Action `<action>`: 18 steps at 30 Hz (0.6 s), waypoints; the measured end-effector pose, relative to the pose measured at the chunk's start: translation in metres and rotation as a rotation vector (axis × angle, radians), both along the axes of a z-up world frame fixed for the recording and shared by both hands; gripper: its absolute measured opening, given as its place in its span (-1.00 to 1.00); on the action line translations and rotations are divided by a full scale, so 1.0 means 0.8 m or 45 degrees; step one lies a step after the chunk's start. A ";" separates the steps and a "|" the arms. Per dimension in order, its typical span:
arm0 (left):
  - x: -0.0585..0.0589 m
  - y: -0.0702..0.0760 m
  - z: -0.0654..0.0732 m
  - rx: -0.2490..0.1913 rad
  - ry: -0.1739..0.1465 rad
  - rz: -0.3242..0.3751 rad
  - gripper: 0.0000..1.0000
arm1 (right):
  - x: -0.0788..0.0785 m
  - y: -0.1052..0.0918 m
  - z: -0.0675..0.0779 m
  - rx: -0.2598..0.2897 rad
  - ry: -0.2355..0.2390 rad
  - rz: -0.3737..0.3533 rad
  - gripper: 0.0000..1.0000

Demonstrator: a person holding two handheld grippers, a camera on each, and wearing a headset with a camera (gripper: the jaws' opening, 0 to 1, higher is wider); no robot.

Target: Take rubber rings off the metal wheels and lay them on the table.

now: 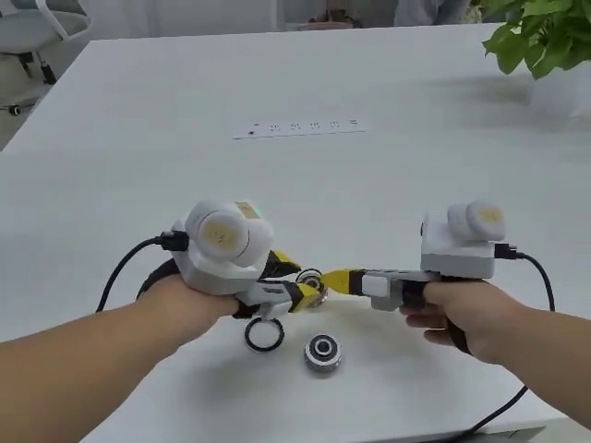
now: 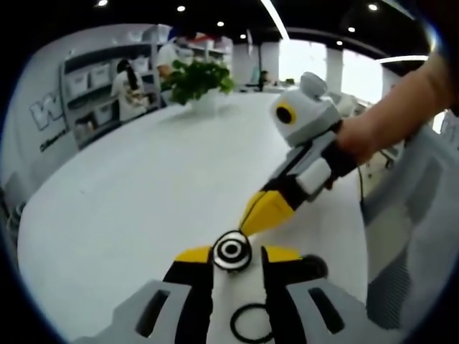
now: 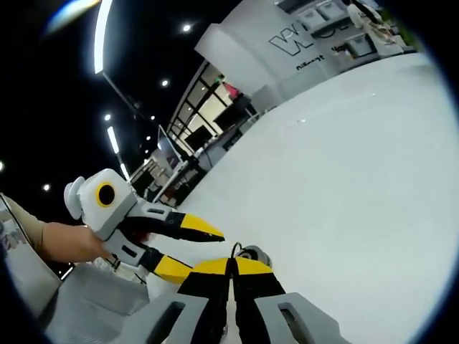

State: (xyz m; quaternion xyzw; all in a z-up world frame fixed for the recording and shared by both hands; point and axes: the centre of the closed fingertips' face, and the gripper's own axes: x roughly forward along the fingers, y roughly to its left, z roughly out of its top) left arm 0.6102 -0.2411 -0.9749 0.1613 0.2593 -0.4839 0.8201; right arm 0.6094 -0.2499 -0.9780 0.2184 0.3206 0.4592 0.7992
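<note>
Near the front edge of the bench (image 1: 185,138), the left gripper (image 1: 303,281) is clamped on a small metal wheel (image 1: 312,282), held just above the surface. From the left gripper view, the wheel (image 2: 232,251) sits squarely between the two yellow jaw tips, its face turned to the camera. The right gripper (image 1: 331,280) comes in from the right side with its jaws pressed together and its tip touching the wheel's rim. In the right gripper view a thin dark strand shows at that tip (image 3: 231,266); I cannot tell whether it is pinched.

A black ring (image 1: 247,335) lies flat on the bench just below the left gripper. A loose wheel (image 1: 323,352) rests just beside the ring, to its right.

Farther back sits a power strip (image 1: 300,127), with a plant (image 1: 545,37) at the far right corner.
</note>
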 end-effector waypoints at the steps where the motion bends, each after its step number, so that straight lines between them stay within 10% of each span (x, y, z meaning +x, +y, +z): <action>1: -0.001 0.001 0.002 -0.005 -0.002 -0.003 -0.43 | -0.001 0.000 0.001 0.000 -0.003 0.002 -1.00; 18: -0.024 0.042 0.043 -0.115 -0.016 0.015 -0.08 | 0.000 0.001 0.020 0.034 -0.012 -0.001 -1.00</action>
